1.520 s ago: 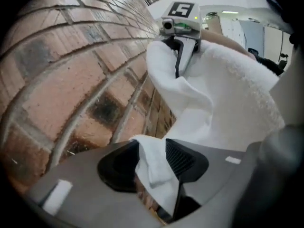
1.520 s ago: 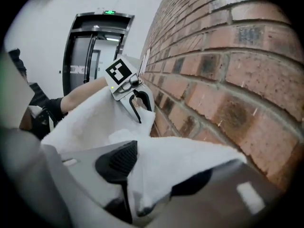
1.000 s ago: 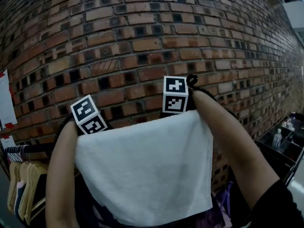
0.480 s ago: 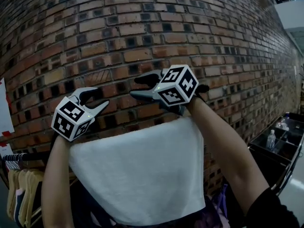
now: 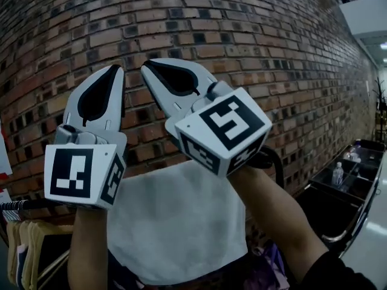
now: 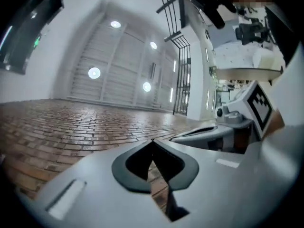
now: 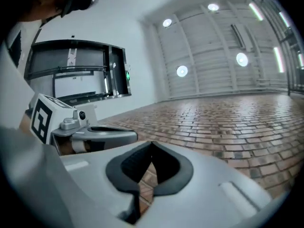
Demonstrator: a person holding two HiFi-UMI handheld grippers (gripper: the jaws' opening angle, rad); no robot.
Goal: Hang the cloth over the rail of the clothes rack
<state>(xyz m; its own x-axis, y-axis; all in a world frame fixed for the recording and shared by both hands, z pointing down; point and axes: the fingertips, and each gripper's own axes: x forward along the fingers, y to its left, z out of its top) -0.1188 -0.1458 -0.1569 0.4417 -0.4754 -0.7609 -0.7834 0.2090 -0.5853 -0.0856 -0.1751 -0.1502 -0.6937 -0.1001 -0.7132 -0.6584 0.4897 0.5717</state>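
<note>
The white cloth [image 5: 175, 222] hangs draped over the clothes rack, of which a dark rail [image 5: 24, 204] shows at the left; both my grippers are off the cloth. My left gripper [image 5: 115, 68] and right gripper [image 5: 145, 65] are raised close to the head camera and point up at the brick wall. Their jaws have just been closing and now meet, with nothing between them. In the left gripper view the left gripper [image 6: 152, 140] has its tips together, and so has the right gripper [image 7: 152, 144] in the right gripper view.
Wooden hangers [image 5: 30, 246] with clothes crowd the rail at the lower left. A brick wall [image 5: 254, 35] stands right behind the rack. A black cart [image 5: 338, 186] with a bottle stands at the right.
Both grippers have risen from the cloth's top edge and swung from pointing down to pointing up. Their jaws, open half a second ago, are now shut. The cloth stays draped.
</note>
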